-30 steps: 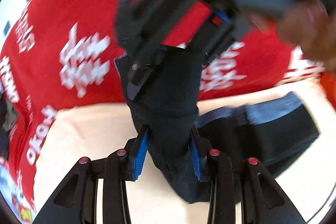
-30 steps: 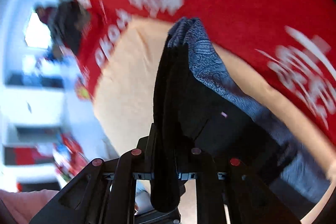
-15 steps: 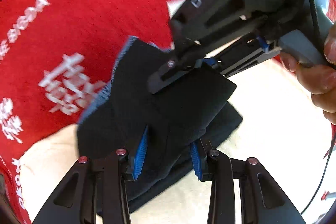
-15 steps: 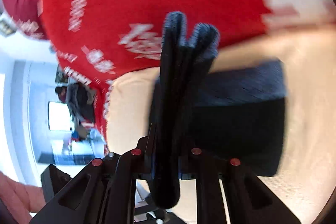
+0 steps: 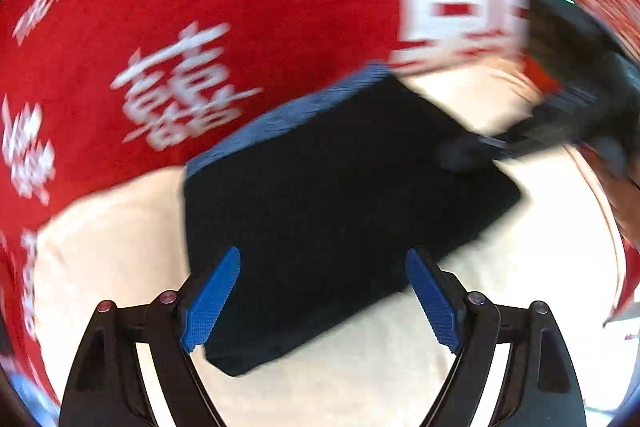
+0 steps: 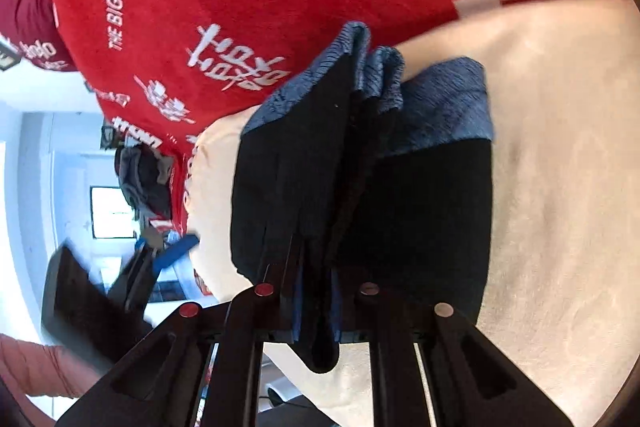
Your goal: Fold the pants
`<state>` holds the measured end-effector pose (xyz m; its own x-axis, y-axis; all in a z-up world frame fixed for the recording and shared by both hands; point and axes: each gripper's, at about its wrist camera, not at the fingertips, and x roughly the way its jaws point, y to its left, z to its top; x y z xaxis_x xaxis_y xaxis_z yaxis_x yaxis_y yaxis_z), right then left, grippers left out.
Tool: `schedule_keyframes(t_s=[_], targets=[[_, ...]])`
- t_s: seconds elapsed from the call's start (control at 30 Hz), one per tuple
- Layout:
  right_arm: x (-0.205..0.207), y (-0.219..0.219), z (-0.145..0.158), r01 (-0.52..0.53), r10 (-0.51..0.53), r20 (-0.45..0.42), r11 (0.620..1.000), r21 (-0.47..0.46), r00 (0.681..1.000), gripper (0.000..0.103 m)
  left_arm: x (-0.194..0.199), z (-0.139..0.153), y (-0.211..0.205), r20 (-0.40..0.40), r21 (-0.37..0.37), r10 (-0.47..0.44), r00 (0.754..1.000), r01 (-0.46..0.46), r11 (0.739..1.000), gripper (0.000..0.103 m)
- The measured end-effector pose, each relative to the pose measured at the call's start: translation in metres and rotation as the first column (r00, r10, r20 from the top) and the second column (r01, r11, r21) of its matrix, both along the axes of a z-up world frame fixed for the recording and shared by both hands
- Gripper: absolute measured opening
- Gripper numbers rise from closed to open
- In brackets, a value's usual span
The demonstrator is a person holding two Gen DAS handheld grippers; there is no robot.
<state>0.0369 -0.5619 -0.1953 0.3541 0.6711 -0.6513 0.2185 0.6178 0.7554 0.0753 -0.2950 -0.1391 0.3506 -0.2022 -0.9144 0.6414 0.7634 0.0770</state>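
The black pants (image 5: 340,203) with a blue-grey waistband lie folded into a compact rectangle on the cream part of the surface. My left gripper (image 5: 320,295) is open, its blue pads apart just above the near edge of the pants, holding nothing. My right gripper (image 6: 316,307) is shut on the folded pants (image 6: 416,211), pinching several stacked layers at one edge. It also shows blurred at the right of the left wrist view (image 5: 480,147). The waistband layers (image 6: 368,83) fan out beyond the fingers.
A red cloth (image 5: 200,7) with white lettering covers the surface behind the cream area (image 5: 500,327). In the right wrist view the left gripper (image 6: 132,275) shows at the lower left, with a room and dark clothes (image 6: 144,179) beyond the edge.
My left gripper has opened and let go of the pants. The pants went from hanging between both grippers to lying folded flat. My right gripper still holds its edge.
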Motion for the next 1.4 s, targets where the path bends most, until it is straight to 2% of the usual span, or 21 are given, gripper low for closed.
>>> schedule_keyframes(t_s=[0.07, 0.1, 0.13, 0.17, 0.2, 0.27, 0.33, 0.47, 0.6, 0.67, 0.73, 0.8, 0.83, 0.9, 0.93, 0.97, 1.07, 1.17, 1.23, 1.37, 1.4], targets=[[0.000, -0.003, -0.011, -0.027, 0.029, -0.027, 0.997, 0.069, 0.999, 0.017, 0.027, -0.017, 0.011, -0.037, 0.008, 0.104, 0.994, -0.104, 0.995, 0.086], [0.001, -0.003, -0.021, -0.029, 0.034, -0.068, 0.997, 0.074, 0.997, 0.029, 0.040, -0.027, 0.015, -0.068, 0.001, 0.144, 0.987, -0.145, 0.990, 0.086], [0.000, -0.004, -0.025, -0.023, 0.030, -0.091, 0.997, 0.075, 0.995, 0.031, 0.046, -0.034, 0.016, -0.089, -0.004, 0.161, 0.983, -0.162, 0.987, 0.086], [-0.001, -0.003, -0.033, -0.013, 0.020, -0.098, 0.997, 0.071, 0.995, 0.027, 0.051, -0.041, 0.014, -0.117, -0.015, 0.164, 0.979, -0.167, 0.986, 0.086], [0.000, -0.002, -0.036, -0.014, 0.021, -0.104, 0.998, 0.066, 0.994, 0.014, 0.052, -0.047, 0.010, -0.136, -0.015, 0.161, 0.977, -0.165, 0.986, 0.086], [-0.001, -0.002, -0.035, 0.018, -0.010, -0.098, 0.997, 0.078, 0.995, 0.012, 0.045, -0.051, -0.002, -0.143, -0.012, 0.130, 0.981, -0.133, 0.991, 0.086], [-0.006, -0.004, -0.017, 0.024, -0.022, -0.023, 0.994, 0.103, 1.000, 0.011, 0.034, -0.043, -0.016, -0.094, 0.004, 0.103, 0.990, -0.103, 0.995, 0.085], [-0.020, -0.019, 0.002, 0.032, -0.034, 0.016, 0.994, 0.102, 0.999, 0.011, 0.026, -0.040, -0.033, -0.108, -0.022, 0.086, 0.990, -0.089, 0.996, 0.085], [-0.022, -0.028, -0.025, 0.001, -0.003, -0.063, 1.000, -0.030, 0.998, 0.018, 0.023, -0.065, -0.046, -0.090, 0.046, 0.082, 0.993, -0.078, 0.996, 0.085], [-0.026, -0.030, -0.047, 0.036, -0.038, -0.092, 0.999, -0.020, 0.995, 0.017, 0.021, -0.066, -0.042, -0.070, 0.035, 0.076, 0.995, -0.074, 0.997, 0.085], [-0.035, -0.036, -0.053, 0.121, -0.117, -0.096, 0.992, 0.042, 0.989, 0.018, 0.020, -0.063, -0.038, -0.096, 0.022, 0.071, 0.993, -0.069, 0.997, 0.085], [-0.050, -0.038, -0.046, 0.197, -0.196, -0.099, 0.980, 0.006, 0.976, 0.025, 0.021, -0.053, -0.029, -0.120, 0.028, 0.074, 0.990, -0.072, 0.997, 0.085], [-0.056, -0.035, -0.038, 0.209, -0.214, -0.095, 0.976, -0.059, 0.972, 0.030, 0.021, -0.045, -0.022, -0.126, 0.030, 0.076, 0.989, -0.073, 0.997, 0.085], [-0.067, -0.027, -0.016, 0.190, -0.235, -0.128, 0.937, -0.292, 0.964, 0.088, 0.020, -0.027, -0.009, -0.132, 0.015, 0.079, 0.988, -0.078, 0.997, 0.085], [-0.072, -0.022, -0.008, 0.174, -0.246, -0.147, 0.906, -0.385, 0.958, 0.089, 0.019, -0.016, 0.000, -0.140, 0.004, 0.078, 0.987, -0.078, 0.997, 0.085], [-0.081, -0.016, 0.004, 0.177, -0.259, -0.143, 0.887, -0.426, 0.955, 0.089, 0.019, -0.009, 0.005, -0.151, 0.003, 0.076, 0.986, -0.077, 0.997, 0.085], [-0.099, 0.003, 0.029, 0.224, -0.300, -0.133, 0.886, -0.407, 0.945, 0.090, 0.014, 0.006, 0.018, -0.196, 0.020, 0.066, 0.978, -0.063, 0.998, 0.085], [-0.109, 0.032, 0.050, 0.224, -0.315, -0.126, 0.857, -0.464, 0.941, 0.096, 0.002, 0.018, 0.025, -0.225, 0.023, 0.042, 0.973, -0.038, 0.999, 0.085], [-0.112, 0.048, 0.060, 0.225, -0.327, -0.127, 0.836, -0.500, 0.936, 0.096, -0.004, 0.026, 0.033, -0.235, 0.031, 0.041, 0.971, -0.034, 0.999, 0.103], [-0.120, 0.075, 0.071, 0.245, -0.371, -0.143, 0.811, -0.531, 0.918, 0.097, -0.019, 0.038, 0.040, -0.261, 0.028, 0.030, 0.965, -0.023, 0.999, 0.103], [-0.121, 0.080, 0.071, 0.245, -0.381, -0.148, 0.801, -0.547, 0.913, 0.102, -0.021, 0.041, 0.041, -0.262, 0.027, 0.025, 0.965, -0.018, 0.999, 0.103]])
